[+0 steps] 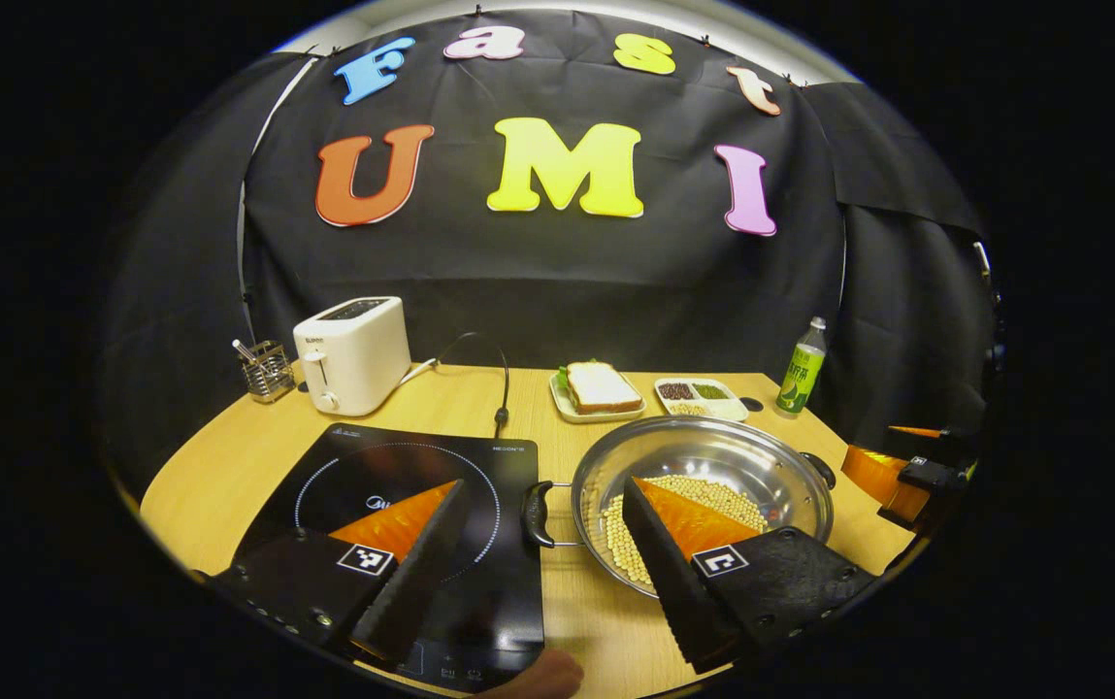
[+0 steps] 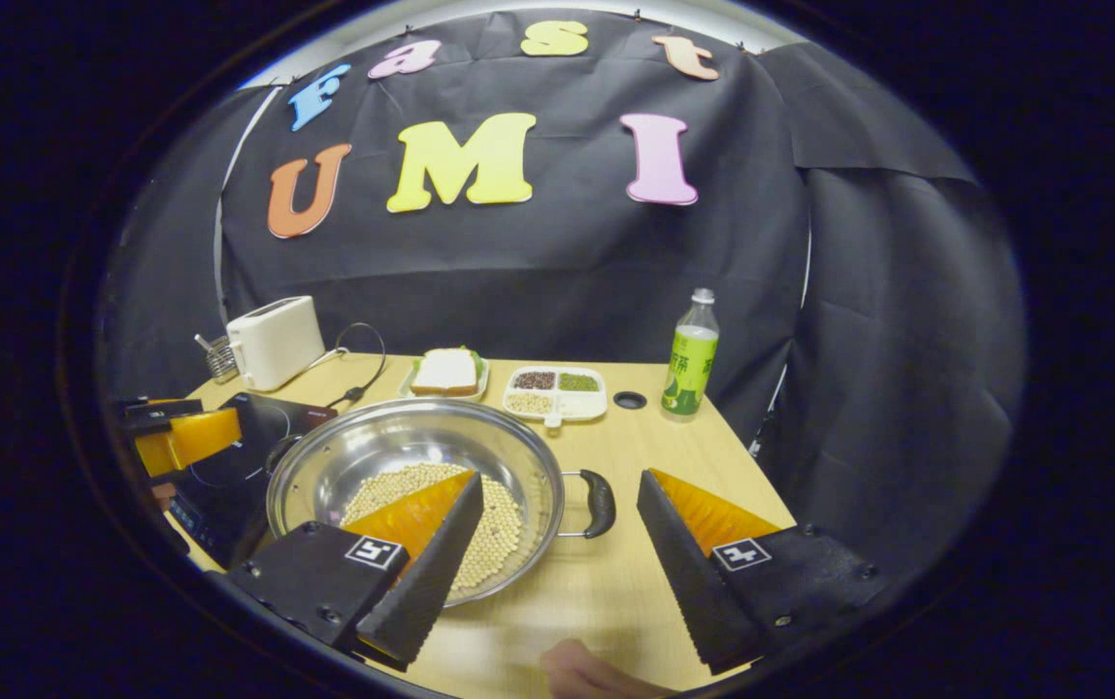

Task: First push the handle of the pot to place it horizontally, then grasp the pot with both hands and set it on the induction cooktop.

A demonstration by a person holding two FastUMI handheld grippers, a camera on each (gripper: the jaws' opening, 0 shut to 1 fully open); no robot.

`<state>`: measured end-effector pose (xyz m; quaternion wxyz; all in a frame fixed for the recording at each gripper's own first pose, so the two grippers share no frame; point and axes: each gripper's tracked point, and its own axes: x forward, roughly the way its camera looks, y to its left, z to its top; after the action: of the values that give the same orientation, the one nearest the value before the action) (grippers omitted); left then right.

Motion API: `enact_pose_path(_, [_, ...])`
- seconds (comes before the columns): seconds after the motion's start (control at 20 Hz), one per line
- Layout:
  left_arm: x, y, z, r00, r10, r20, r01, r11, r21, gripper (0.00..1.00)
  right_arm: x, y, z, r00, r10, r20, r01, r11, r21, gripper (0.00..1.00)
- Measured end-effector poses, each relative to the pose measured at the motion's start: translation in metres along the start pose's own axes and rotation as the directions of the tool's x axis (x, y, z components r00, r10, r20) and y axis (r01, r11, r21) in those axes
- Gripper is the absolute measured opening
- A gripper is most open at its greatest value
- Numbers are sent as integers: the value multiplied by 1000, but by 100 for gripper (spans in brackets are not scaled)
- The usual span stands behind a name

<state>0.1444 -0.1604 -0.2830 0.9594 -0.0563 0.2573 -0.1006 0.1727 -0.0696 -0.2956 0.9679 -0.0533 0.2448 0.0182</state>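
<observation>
1. Pot (image 1: 703, 485) of soybeans (image 2: 441, 510) sits on the wooden table (image 2: 615, 582), just beside the induction cooktop (image 1: 402, 505), at its 3 o'clock; handles lie level at 9 and 3.
2. Left gripper (image 1: 542, 544), spread wide, straddles the near handle (image 1: 538, 513); right gripper (image 2: 557, 544), likewise released, brackets the other handle (image 2: 599, 503).
3. Pushing looks finished; next, both must close on the handles together and lift evenly.

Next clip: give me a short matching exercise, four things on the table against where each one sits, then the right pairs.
Things:
1. pot
2. toaster
3. bottle
4. sandwich

Places:
A. on a small plate behind the pot
B. far corner beside the cutlery holder
C. on the table next to the induction cooktop, beans inside
D. near the hole in the tabletop

Pairs: 1-C, 2-B, 3-D, 4-A
</observation>
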Motion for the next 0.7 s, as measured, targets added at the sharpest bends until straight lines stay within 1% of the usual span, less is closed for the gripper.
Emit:
enact_pose_path(0.2, [27, 0, -19, 997, 0, -83, 1, 1000, 10, 96, 30, -5, -12, 998, -17, -60, 18, 1000, 7, 100])
enact_pose_path(0.35, [40, 7, -33, 990, 19, -139, -16, 1000, 19, 96, 50, -7, -25, 994, -23, -108, 25, 1000, 15, 100])
enact_pose_path(0.5, [52, 7, -35, 988, 5, -152, -4, 1000, 10, 96, 65, -10, -35, 990, -31, -137, 33, 999, 12, 100])
enact_pose_path(0.55, [55, 8, -37, 987, 10, -162, -8, 1000, 17, 96, 72, -13, -39, 989, -39, -142, 40, 999, 9, 100])
enact_pose_path(0.65, [62, 11, -39, 984, 20, -178, -15, 999, 34, 96, 77, -14, -46, 986, -31, -167, 36, 999, 25, 100])
enact_pose_path(0.7, [67, 7, -42, 983, 10, -185, -3, 999, 33, 96, 77, -11, -44, 988, -2, -154, 11, 998, 57, 100])
